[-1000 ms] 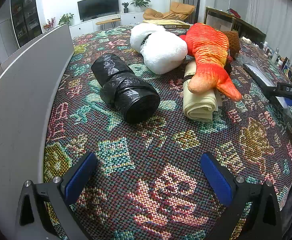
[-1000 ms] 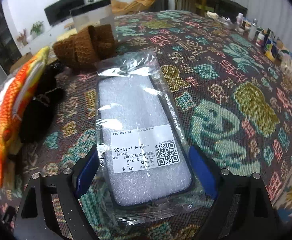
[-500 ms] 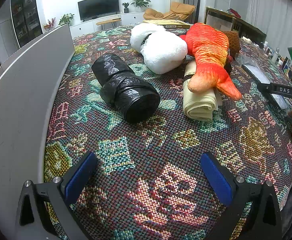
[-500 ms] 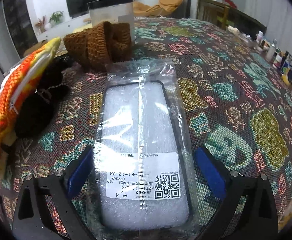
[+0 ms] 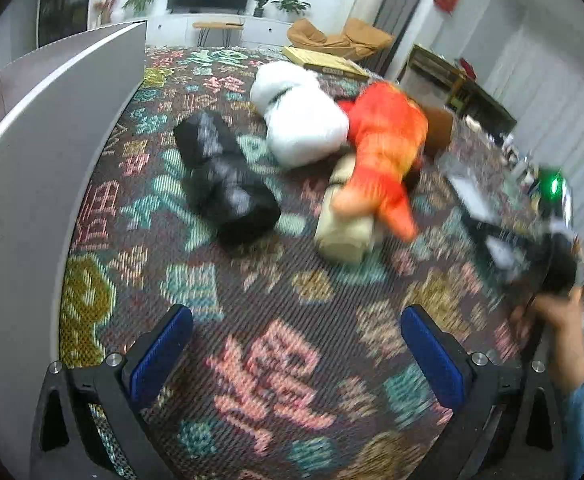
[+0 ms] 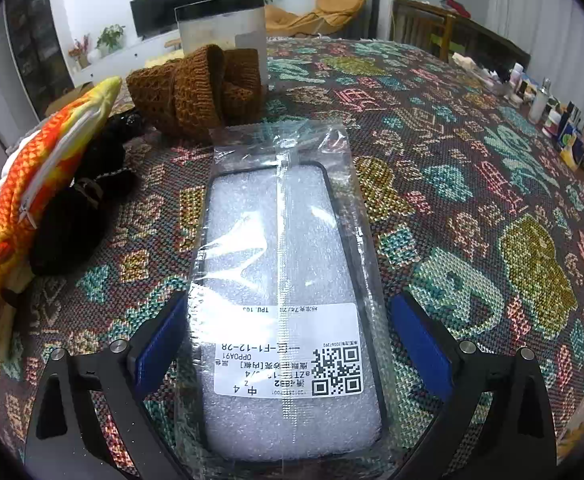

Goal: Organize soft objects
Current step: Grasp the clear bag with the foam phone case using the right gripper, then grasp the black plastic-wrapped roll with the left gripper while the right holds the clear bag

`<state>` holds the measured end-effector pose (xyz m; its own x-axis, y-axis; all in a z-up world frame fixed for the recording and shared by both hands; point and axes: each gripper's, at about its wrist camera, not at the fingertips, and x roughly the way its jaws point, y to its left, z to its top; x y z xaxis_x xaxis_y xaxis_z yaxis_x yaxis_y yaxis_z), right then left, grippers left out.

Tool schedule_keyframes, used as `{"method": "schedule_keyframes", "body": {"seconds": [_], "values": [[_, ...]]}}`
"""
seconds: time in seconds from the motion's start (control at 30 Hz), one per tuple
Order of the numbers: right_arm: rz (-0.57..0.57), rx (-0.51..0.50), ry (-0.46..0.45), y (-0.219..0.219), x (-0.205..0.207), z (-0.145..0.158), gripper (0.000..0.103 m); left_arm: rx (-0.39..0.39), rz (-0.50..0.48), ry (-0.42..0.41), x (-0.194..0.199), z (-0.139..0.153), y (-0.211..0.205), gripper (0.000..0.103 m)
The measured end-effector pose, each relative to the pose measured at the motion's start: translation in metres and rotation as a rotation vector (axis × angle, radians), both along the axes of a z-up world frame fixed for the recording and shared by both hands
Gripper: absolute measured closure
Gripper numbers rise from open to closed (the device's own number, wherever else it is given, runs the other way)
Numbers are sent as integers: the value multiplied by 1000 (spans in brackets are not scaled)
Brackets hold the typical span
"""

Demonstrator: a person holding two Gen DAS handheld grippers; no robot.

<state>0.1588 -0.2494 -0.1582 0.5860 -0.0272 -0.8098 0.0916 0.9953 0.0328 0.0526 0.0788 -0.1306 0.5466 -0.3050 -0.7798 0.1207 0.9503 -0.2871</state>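
In the right wrist view a bagged phone case (image 6: 288,280) with a white label lies flat on the patterned cloth (image 6: 472,184). My right gripper (image 6: 292,354) is open with one jaw on either side of the bag's near end. An orange fish plush (image 6: 40,184), a black soft item (image 6: 76,220) and a brown knitted piece (image 6: 196,92) lie to the left. In the blurred left wrist view my left gripper (image 5: 296,354) is open and empty over the cloth. Beyond it lie a black bag roll (image 5: 224,184), a white plush (image 5: 300,120), the orange fish (image 5: 384,148) and a beige roll (image 5: 344,232).
A grey panel (image 5: 40,152) walls the table's left side. Small bottles and boxes (image 6: 552,108) stand along the right edge. A clear box (image 6: 224,28) stands behind the knitted piece. The right gripper and hand (image 5: 548,248) show at the right of the left wrist view.
My right gripper has slid forward along the bagged case, so the jaws now flank its labelled end. My left gripper has swung, blurring its view and shifting the objects rightward in frame.
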Motion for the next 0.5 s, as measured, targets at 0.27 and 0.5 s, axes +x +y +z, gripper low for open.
{"method": "schedule_keyframes", "body": {"seconds": [0.27, 0.5], "values": [[0, 0, -1, 0, 0, 0, 3, 43, 168, 56, 70, 13, 25, 0], [-1, 0, -1, 0, 0, 0, 3, 232, 206, 114, 113, -27, 20, 0]]}}
